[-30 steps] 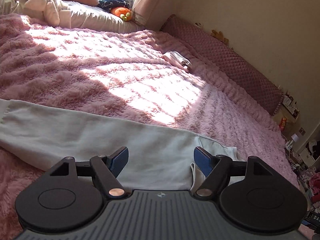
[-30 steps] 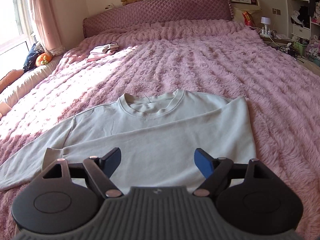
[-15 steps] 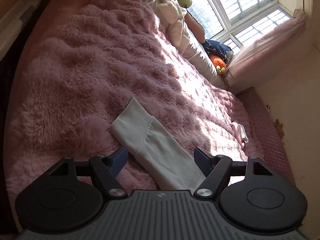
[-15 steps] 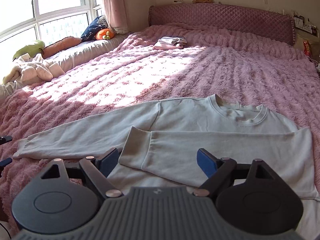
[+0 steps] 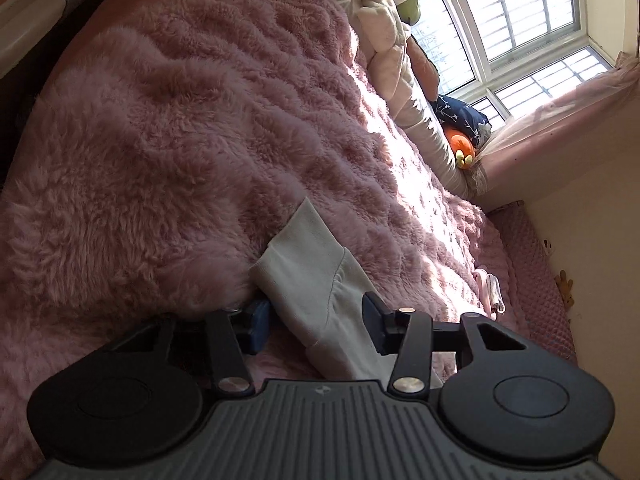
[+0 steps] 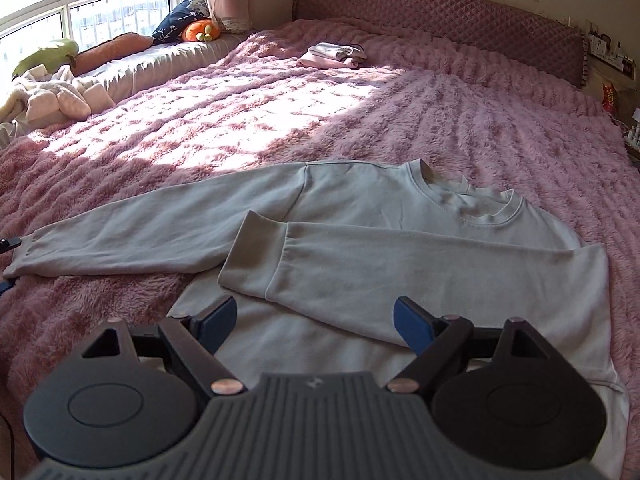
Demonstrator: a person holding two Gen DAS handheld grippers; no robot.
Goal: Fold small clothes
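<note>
A pale grey sweatshirt [image 6: 400, 216] lies flat on the pink fuzzy bed. One sleeve is folded across its body, cuff [image 6: 256, 256] toward the middle. The other sleeve stretches out to the left, its cuff [image 6: 28, 252] at the frame's edge. In the left wrist view that cuff [image 5: 304, 256] lies between the jaws of my left gripper [image 5: 316, 320], which is open around the sleeve, one finger pressed into the blanket. My right gripper [image 6: 316, 320] is open and empty, hovering over the sweatshirt's lower hem.
A folded pink and white pile of clothes [image 6: 332, 56] lies near the quilted headboard [image 6: 440, 12]. Pillows and an orange plush toy [image 6: 200, 32] line the window side. A cream bundle [image 6: 44, 96] sits at far left. The bed edge drops off in the left wrist view [image 5: 40, 60].
My left gripper swung from the sweatshirt's body out to the end of the stretched sleeve and came down around its cuff. My right gripper turned left and drew back slightly.
</note>
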